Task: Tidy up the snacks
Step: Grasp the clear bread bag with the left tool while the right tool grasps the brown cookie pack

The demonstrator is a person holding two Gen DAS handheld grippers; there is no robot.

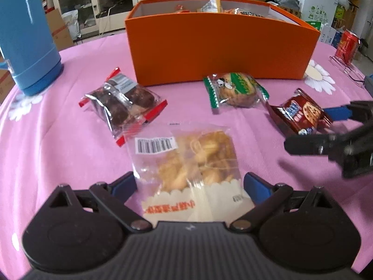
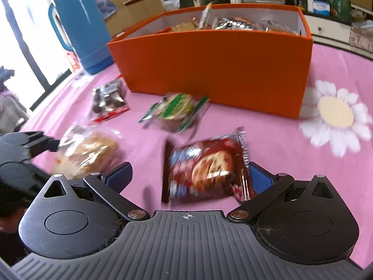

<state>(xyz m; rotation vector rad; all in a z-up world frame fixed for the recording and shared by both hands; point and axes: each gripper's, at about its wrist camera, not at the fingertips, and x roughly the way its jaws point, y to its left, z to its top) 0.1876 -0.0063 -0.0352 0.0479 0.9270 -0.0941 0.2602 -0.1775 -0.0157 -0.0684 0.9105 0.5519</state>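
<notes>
An orange box (image 1: 221, 49) holding several snack packs stands on the pink tablecloth; it also shows in the right wrist view (image 2: 214, 65). My left gripper (image 1: 190, 184) is open around a clear bag of yellow pastries (image 1: 191, 161), which lies on the cloth. My right gripper (image 2: 190, 177) is open around a dark red cookie pack (image 2: 205, 170), seen also in the left wrist view (image 1: 300, 116). A green-edged cookie pack (image 1: 235, 91) and a red-edged chocolate cake pack (image 1: 123, 102) lie in front of the box.
A blue thermos (image 1: 25, 37) stands at the left. A red can (image 1: 347, 44) and glasses (image 1: 349, 70) sit at the right edge. Daisy prints (image 2: 335, 114) mark the cloth. Shelves and boxes fill the room behind.
</notes>
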